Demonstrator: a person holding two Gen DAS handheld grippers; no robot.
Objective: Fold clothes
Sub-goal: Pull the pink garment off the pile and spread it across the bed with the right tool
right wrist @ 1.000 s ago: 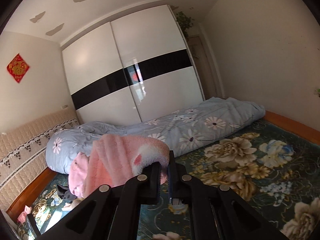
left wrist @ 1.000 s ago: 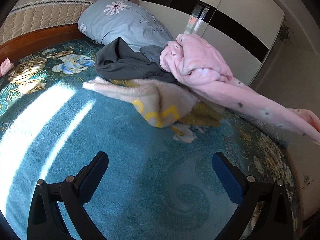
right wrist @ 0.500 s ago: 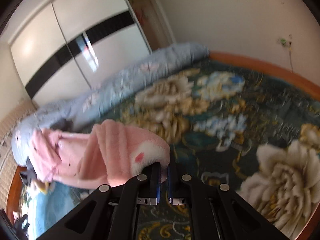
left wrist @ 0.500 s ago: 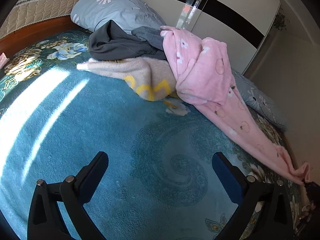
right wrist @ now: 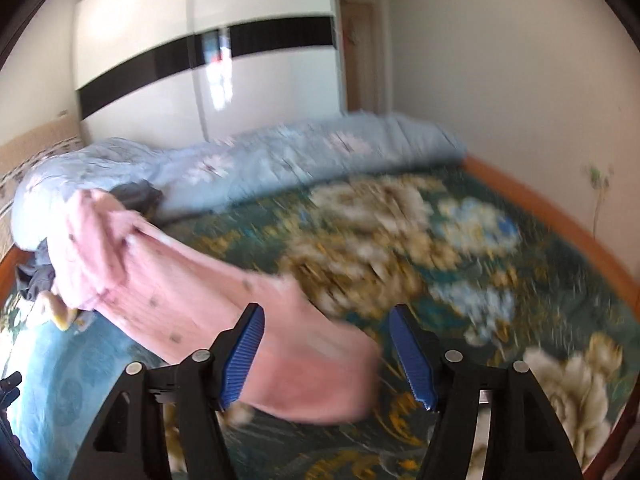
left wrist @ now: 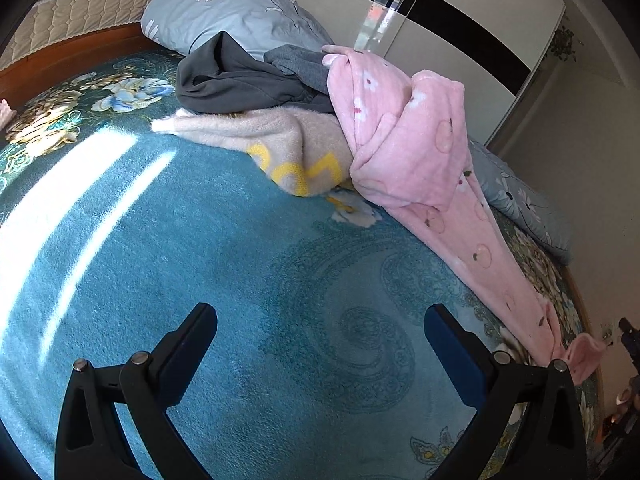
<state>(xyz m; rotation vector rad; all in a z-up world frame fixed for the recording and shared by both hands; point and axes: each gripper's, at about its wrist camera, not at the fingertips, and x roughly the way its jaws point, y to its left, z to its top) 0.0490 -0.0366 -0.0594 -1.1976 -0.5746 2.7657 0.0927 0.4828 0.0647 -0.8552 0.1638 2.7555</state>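
My right gripper (right wrist: 326, 354) has its blue pads spread apart with nothing between them, hanging just over the near end of the pink fleece garment (right wrist: 208, 300); that view is blurred, so I cannot tell whether a pad brushes the cloth. My left gripper (left wrist: 320, 354) is also wide open, empty, above the bare teal blanket (left wrist: 180, 248), well apart from the clothes.

The garment looks thick, plush and limp, light for its bulk. I judge it will sag and drag along the pile rather than slide, so I would pinch it at a hem or cuff, one corner per gripper, not mid-panel.

It is pale pink with small fruit and flower prints (left wrist: 416, 152), stretched in a long strip from the pile toward the bed's edge. Its far end is draped over a beige sweater (left wrist: 280, 140) with yellow marks and a dark grey garment (left wrist: 240, 80), by the blue floral pillow (left wrist: 224, 12)
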